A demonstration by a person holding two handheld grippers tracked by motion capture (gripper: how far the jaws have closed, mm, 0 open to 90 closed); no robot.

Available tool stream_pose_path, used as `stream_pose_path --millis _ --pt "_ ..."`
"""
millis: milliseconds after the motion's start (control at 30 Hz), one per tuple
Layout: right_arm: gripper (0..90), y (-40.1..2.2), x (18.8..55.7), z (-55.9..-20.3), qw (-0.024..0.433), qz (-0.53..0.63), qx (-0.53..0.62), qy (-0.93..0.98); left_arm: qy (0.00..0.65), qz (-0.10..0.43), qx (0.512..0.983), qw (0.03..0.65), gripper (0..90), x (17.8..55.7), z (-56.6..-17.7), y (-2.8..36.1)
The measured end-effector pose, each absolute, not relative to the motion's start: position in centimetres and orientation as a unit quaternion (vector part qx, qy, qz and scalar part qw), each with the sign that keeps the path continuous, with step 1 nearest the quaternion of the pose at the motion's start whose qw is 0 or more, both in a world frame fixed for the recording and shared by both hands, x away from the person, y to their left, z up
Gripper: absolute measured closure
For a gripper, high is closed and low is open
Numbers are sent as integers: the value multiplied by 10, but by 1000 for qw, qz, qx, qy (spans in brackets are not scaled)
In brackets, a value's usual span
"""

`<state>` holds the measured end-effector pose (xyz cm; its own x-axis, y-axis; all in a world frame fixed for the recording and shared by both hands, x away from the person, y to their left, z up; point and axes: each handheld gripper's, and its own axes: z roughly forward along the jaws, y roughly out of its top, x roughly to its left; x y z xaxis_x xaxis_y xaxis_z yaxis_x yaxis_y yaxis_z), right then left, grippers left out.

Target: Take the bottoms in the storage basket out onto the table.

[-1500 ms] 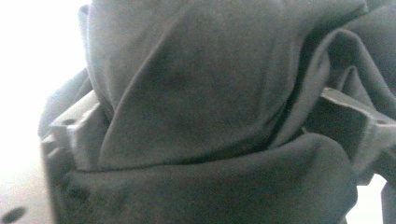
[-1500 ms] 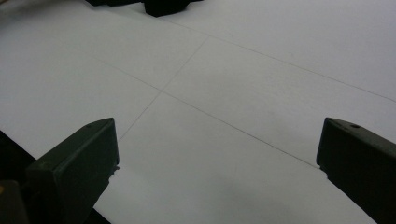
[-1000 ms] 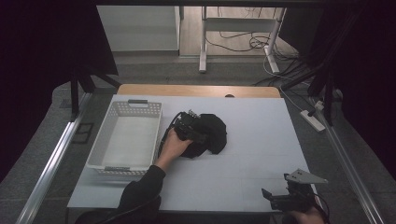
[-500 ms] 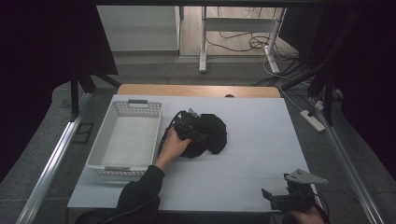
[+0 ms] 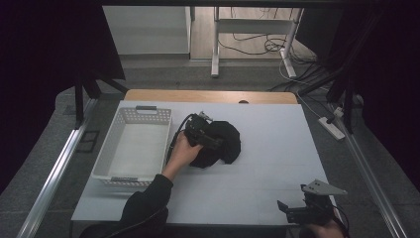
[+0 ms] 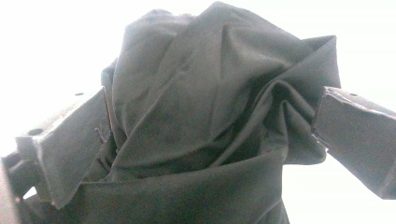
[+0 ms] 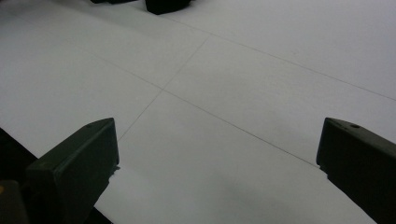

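A crumpled black cloth (image 5: 225, 144) lies near the middle of the white table (image 5: 282, 148). My left gripper (image 5: 208, 139) is pushed into its left side, held by a hand that reaches in from the bottom. In the left gripper view the cloth (image 6: 201, 70) bunches up between the two jaws, which stand wide apart on either side of it, so the left gripper (image 6: 210, 107) is open around the cloth. At the table's front right corner my right gripper (image 5: 283, 208) rests low. It is open (image 7: 217, 126), with bare tabletop between its jaws.
A white mesh basket (image 5: 166, 139) with nothing in it stands at the left of the table, right beside the hand and cloth. A wooden strip (image 5: 208, 96) borders the far edge. Cables and a power strip (image 5: 333, 127) lie on the floor to the right.
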<state>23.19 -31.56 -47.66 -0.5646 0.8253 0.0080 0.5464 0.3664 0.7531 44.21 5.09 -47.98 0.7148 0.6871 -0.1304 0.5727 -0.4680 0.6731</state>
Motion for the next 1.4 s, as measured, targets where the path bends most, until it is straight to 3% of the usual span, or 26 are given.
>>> stream_pose_path --millis 1400 --pt "0 -319 235 -477 173 374 440 798 365 65 825 428 0 424 -442 115"
